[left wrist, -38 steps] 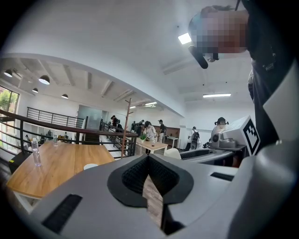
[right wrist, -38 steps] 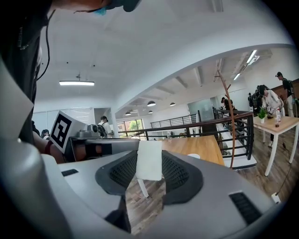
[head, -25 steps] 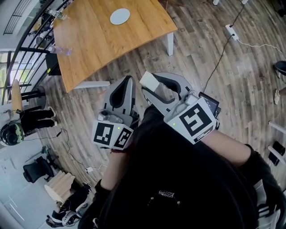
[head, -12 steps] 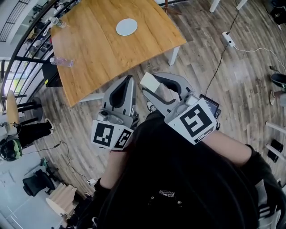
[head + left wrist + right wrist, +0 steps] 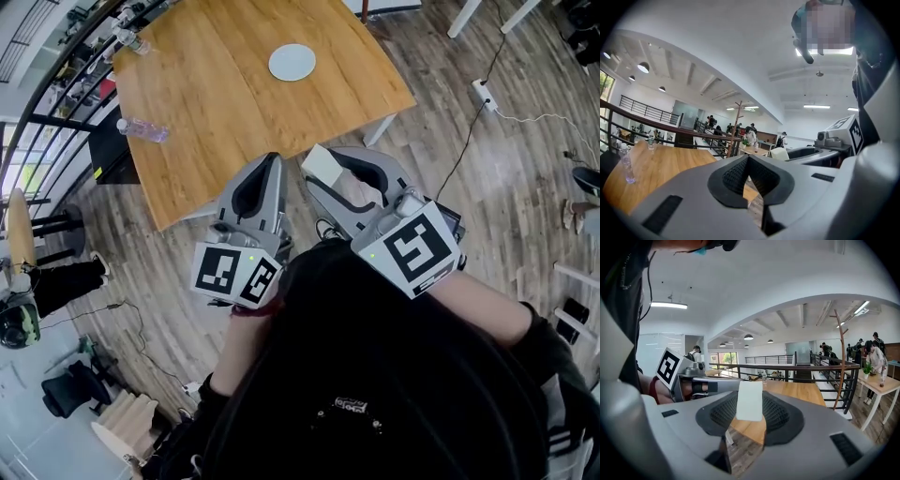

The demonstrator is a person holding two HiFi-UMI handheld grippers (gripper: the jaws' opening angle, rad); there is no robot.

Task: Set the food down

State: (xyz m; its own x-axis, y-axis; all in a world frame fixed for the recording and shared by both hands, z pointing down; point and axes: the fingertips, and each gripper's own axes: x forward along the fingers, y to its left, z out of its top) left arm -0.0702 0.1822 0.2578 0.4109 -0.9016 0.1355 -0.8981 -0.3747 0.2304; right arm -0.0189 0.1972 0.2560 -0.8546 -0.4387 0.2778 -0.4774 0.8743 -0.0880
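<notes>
**Item: food** point(image 5: 321, 161). One pale cream block with flat faces. In the right gripper view point(image 5: 749, 401) it stands upright, its long axis running top to bottom, its upper end rising clear above the jaw tips. In the head view that free end points away from the person, toward the wooden table point(image 5: 234, 103). It is carried in the air, resting on nothing. It shows just short of the table's near edge, over the plank floor point(image 5: 487, 187).

**Item: right gripper** point(image 5: 330, 174). Its jaws are held partly apart and pinch the lower end of the food, one pad on each broad face.

**Item: left gripper** point(image 5: 272, 161). Its jaws are pressed together at the tips, with nothing between them in the left gripper view point(image 5: 749, 159). It is carried just beside the right gripper, both pointing toward the table.

**Item: table contents.** A round white plate point(image 5: 292, 62) lies toward the far edge, well apart from the food. A clear bottle point(image 5: 143, 129) lies on its side at the left edge.

**Change since the earlier frames.** The table has come nearer in the head view. Its near edge, once well ahead of the jaw tips, now lies right at them, and the plate sits lower and further right. The grip on the food is unchanged, and the left jaws stay closed.
</notes>
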